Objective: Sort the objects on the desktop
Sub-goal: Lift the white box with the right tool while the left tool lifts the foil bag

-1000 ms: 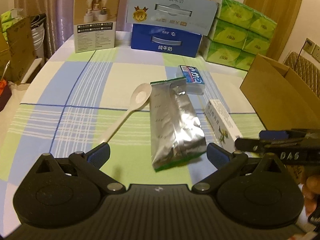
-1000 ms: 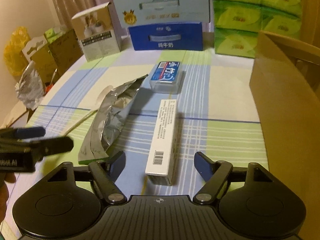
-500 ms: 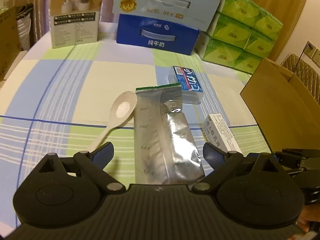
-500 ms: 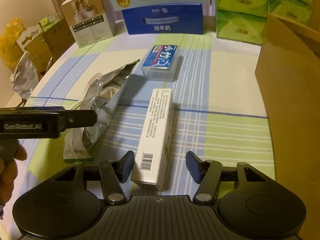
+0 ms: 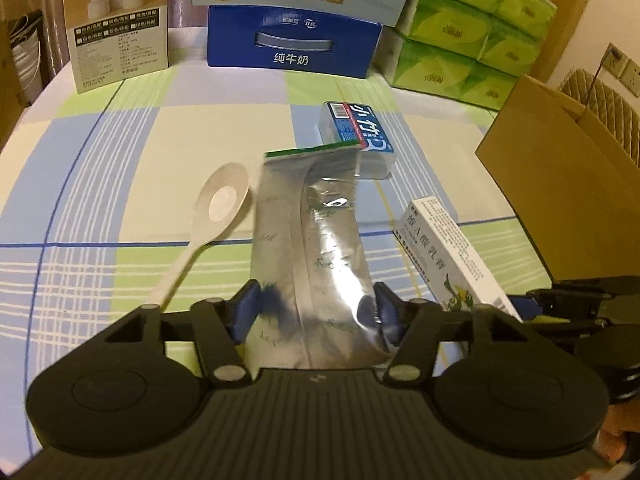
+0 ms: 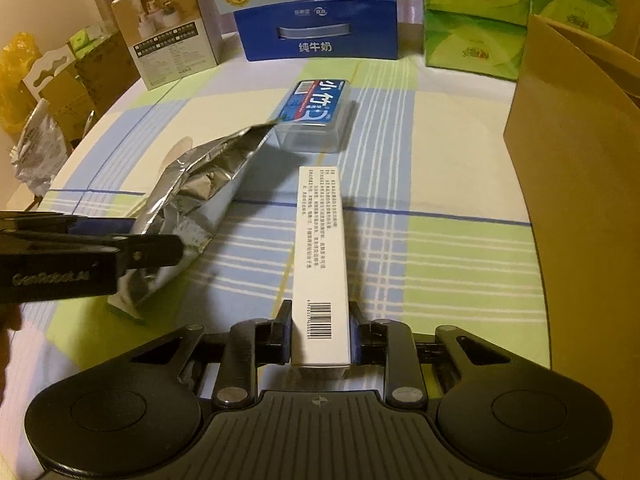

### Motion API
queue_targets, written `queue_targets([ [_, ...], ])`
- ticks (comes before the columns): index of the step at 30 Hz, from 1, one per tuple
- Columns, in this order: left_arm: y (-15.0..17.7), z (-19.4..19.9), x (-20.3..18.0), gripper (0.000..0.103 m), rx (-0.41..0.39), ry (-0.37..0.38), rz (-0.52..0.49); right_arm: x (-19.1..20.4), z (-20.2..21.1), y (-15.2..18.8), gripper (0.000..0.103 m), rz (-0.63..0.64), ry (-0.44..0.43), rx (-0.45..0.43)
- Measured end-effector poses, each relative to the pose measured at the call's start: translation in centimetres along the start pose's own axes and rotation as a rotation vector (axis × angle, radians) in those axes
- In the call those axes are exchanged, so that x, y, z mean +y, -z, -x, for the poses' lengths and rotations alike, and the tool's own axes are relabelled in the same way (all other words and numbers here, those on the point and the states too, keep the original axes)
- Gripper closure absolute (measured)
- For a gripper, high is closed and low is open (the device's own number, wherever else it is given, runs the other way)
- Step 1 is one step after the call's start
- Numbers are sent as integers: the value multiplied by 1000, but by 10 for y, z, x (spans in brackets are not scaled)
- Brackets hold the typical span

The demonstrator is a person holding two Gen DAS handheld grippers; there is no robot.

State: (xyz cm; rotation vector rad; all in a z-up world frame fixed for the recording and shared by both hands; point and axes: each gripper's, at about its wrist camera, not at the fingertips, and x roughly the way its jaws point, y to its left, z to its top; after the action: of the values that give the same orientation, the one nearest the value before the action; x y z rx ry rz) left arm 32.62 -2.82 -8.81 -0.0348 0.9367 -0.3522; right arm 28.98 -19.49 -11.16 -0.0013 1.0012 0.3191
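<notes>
My left gripper [image 5: 318, 314] is shut on the near end of a silver foil pouch [image 5: 312, 232] with a green top strip; the pouch lies lengthwise away from me. The pouch [image 6: 200, 196] and left gripper [image 6: 152, 246] also show in the right wrist view. My right gripper [image 6: 320, 338] is shut on the near end of a long white box [image 6: 320, 248] with a barcode; the same box [image 5: 448, 248] shows right of the pouch. A cream spoon [image 5: 208, 220] lies left of the pouch. A blue and white clear-sided pack [image 5: 360, 136] lies beyond it.
An open cardboard box [image 6: 580, 184] stands at the right. At the table's back stand a blue milk carton box [image 5: 292, 40], a pale box on top of it, green tissue packs [image 5: 472, 28] and a white product box [image 5: 116, 20]. The checked tablecloth [image 5: 100, 160] spreads to the left.
Both grippers moved forward and closed: the left onto the foil pouch, the right onto the white box. Both were open one second ago.
</notes>
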Motion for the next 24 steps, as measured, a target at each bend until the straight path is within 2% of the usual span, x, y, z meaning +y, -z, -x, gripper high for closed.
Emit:
queue_targets([
  [4,6,12,-8,64,13,-32,-50,-1,10,7,80,-11,-7,-1],
  [12,38,46,-25,73,70,-51,-128,-2,48,35,80,-62,-15,-15],
  [18,65,74,-40,73,109,-25,-187,0,71,59,80,-81,5,-15],
  [20,68,80,-43,67,106,-29,-215,1,73,63,80,-81,8,-11],
  [21,66,80,-45,60,102,-36,-235,1,73,63,80,-79,9,-9],
  [24,57,79,-48,56,83,-57,-265,-2,69,63,79,-79,14,0],
])
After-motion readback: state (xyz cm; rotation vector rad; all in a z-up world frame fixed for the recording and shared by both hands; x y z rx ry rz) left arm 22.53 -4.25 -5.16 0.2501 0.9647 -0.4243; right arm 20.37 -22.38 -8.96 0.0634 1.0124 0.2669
